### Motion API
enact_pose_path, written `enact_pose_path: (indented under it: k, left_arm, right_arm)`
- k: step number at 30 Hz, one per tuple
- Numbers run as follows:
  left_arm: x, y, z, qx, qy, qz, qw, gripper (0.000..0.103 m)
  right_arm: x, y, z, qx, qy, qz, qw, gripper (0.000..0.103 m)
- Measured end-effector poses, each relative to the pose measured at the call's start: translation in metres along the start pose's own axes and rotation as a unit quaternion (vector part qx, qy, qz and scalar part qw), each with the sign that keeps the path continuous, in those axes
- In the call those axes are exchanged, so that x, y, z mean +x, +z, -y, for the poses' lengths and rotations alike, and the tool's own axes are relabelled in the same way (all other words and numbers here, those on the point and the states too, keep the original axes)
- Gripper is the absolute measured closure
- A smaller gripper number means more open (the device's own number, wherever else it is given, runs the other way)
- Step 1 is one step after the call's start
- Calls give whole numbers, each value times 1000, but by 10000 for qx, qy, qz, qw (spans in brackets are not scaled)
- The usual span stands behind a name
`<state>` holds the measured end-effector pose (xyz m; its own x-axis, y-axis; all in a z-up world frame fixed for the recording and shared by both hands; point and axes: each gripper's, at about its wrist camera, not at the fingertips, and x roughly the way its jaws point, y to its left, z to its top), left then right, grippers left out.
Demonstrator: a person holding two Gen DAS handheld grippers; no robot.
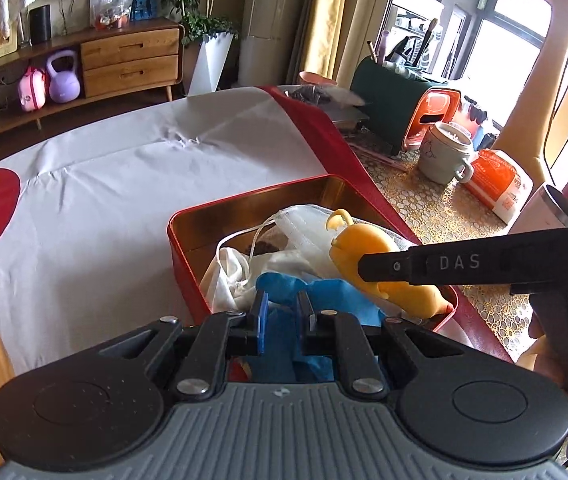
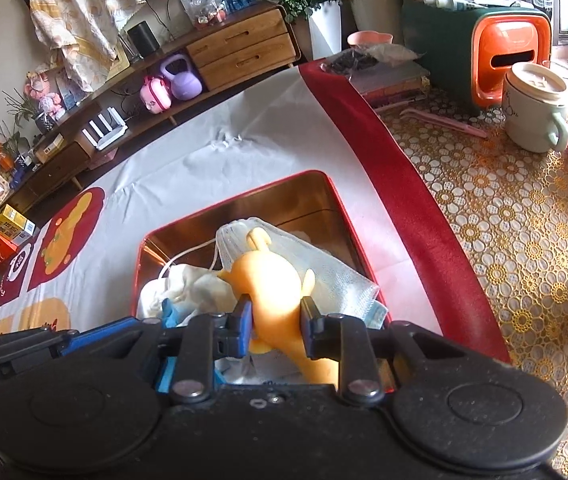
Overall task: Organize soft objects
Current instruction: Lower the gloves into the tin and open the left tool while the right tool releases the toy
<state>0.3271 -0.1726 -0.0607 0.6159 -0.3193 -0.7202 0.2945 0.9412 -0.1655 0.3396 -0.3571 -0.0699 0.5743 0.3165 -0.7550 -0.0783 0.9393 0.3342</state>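
A red tin box (image 1: pixel 188 256) (image 2: pixel 204 224) with a gold inside stands on the white cloth. It holds a white drawstring pouch (image 1: pixel 230 276) (image 2: pixel 188 284), a face mask (image 1: pixel 303 224) (image 2: pixel 323 272), a blue soft item and an orange soft toy. My left gripper (image 1: pixel 282 312) is shut on the blue soft item (image 1: pixel 280 328) over the box's near edge. My right gripper (image 2: pixel 276 318) is shut on the orange toy (image 2: pixel 272 280) above the box; in the left wrist view its finger crosses the toy (image 1: pixel 363 248).
A red band (image 2: pixel 395 184) edges the white cloth (image 1: pixel 104 200). To the right lies a gold lace tablecloth (image 2: pixel 523 240) with a lidded mug (image 2: pixel 531 108), an orange packet (image 1: pixel 499 184) and a green-orange appliance (image 2: pixel 483 40). A wooden sideboard (image 1: pixel 124 60) stands behind.
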Motion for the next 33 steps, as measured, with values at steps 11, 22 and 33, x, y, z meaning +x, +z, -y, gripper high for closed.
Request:
enact_pose_path:
  k: [11, 22, 33]
  left_arm:
    - [12, -8, 1, -11, 107, -95, 9999, 89]
    - [-11, -11, 0, -77, 88, -1, 9999, 89]
    - [-51, -19, 2, -52, 79, 216, 9997, 89]
  right_arm:
    - [-1, -3, -4, -153, -138, -90, 9997, 69]
    - [-43, -6, -10, -292, 12, 155, 9995, 62]
    - [-88, -31, -23, -585, 275, 511, 9966, 49]
